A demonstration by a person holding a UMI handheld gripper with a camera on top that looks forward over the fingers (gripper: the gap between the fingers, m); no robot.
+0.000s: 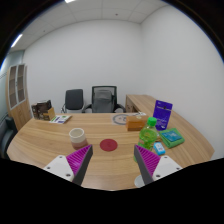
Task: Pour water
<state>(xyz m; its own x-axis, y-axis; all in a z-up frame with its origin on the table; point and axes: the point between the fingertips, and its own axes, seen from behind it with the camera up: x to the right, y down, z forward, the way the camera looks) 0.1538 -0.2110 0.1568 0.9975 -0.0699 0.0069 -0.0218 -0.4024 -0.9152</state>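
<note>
White walls and a long wooden table [60, 150] fill my view. Just ahead of my fingers, slightly left, stands a purple cup [78, 136], apart from both pads. My gripper [110, 164] is wide open and holds nothing. Beyond the cup lies a dark red coaster [108, 146]; to the right sits a green container [149, 136] beside a purple box [163, 114]. Two office chairs [90, 99] stand behind the table.

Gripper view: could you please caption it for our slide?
Open gripper above a wooden meeting table, a dark red coaster just ahead, green cup beyond the fingers.
</note>
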